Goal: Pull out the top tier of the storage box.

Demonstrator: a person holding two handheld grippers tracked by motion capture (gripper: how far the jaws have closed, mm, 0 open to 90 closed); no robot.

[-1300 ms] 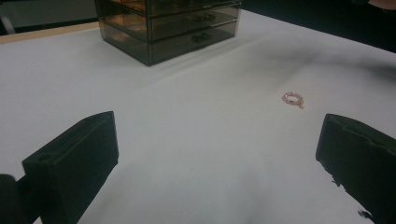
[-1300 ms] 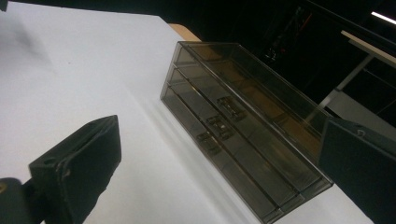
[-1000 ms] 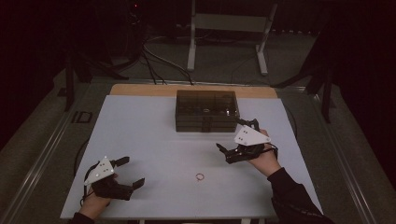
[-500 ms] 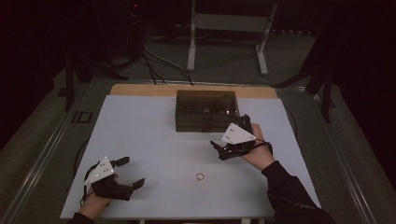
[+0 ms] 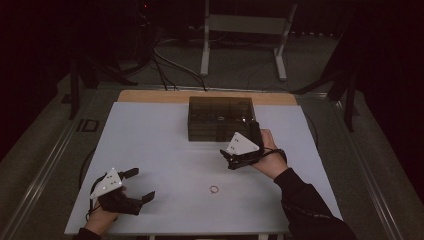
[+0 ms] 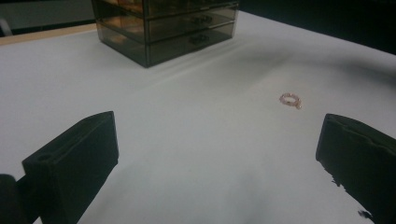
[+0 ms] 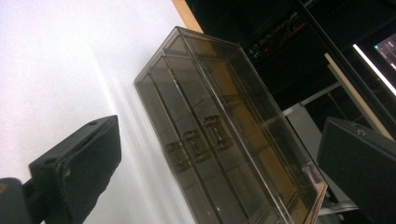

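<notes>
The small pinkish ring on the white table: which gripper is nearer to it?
Right. The right gripper hovers just behind the small pinkish ring, slightly to its right, while the left gripper rests farther away to its left, jaws open toward it.

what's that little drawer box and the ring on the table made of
The drawer box looks like smoked see-through plastic, glossy: its inner dividers and the three drawer handles show through the walls, and its edges catch the light. The ring looks like thin metal with a rose or copper tint and a slight shine; it is too small to tell whether it is plated or solid.
</notes>
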